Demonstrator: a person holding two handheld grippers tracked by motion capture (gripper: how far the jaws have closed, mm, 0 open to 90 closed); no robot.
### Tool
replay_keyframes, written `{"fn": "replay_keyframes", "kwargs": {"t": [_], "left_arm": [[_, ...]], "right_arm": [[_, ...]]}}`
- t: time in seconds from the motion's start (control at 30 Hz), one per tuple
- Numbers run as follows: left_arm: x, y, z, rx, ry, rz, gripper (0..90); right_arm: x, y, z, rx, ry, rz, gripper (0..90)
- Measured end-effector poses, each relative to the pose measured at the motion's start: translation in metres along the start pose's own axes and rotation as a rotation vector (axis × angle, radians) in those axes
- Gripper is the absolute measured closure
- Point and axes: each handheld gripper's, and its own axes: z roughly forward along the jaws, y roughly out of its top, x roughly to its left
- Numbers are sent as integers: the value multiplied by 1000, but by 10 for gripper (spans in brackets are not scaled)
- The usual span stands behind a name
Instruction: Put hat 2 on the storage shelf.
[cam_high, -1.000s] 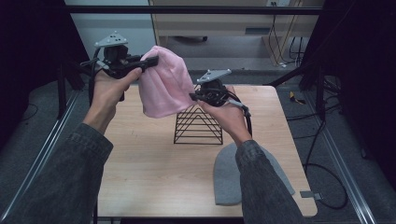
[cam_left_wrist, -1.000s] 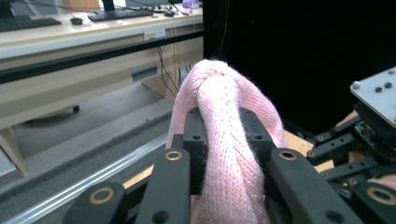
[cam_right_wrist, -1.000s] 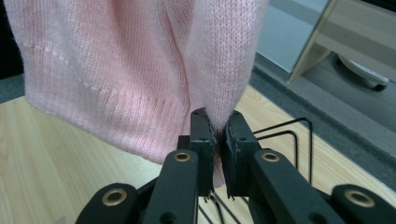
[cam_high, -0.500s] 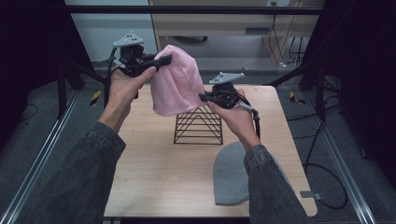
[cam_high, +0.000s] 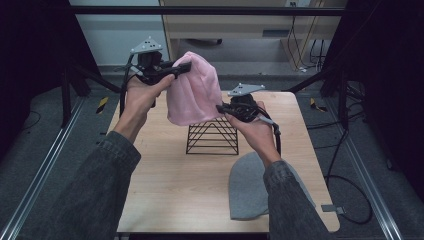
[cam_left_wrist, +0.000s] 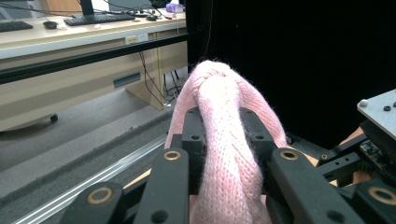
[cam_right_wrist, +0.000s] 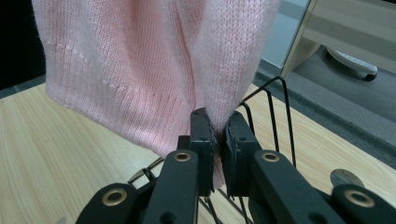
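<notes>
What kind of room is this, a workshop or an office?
Probably a lab or office workspace: a long desk with a keyboard, loose cables on the floor, and a dark metal frame around the wooden table.

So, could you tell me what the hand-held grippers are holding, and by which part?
Both hold the pink hat: the left hand-held gripper is shut on its bunched top, the right hand-held gripper on its ribbed lower edge, above the wire rack.

**Bright middle, black edges**

Even overhead light falls on the wooden table (cam_high: 165, 185), shadows soft beneath it. Both sides of the high view sink into darkness. In the left gripper view, near jaws blur; the desk (cam_left_wrist: 56, 32) behind glares pale.
</notes>
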Motion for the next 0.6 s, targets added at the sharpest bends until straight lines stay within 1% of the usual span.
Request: {"fn": "replay_keyframes", "kwargs": {"t": [0.07,0.13,0.3,0.47,0.6], "left_arm": [[-2,-2,2,8,-2,2,748],[-4,-5,5,12,-3,3,747],[-5,-8,10,10,-12,-3,746],[-7,-11,14,12,-22,3,744],[-8,-17,17,14,-38,-9,744]], "right_arm": [[-1,-4,-1,-2,3,4,839],[-2,-9,-2,3,-5,5,839],[-5,-14,-2,7,-15,9,839],[-7,-20,-4,8,-25,13,839],[-9,-27,-6,10,-32,13,841]]}}
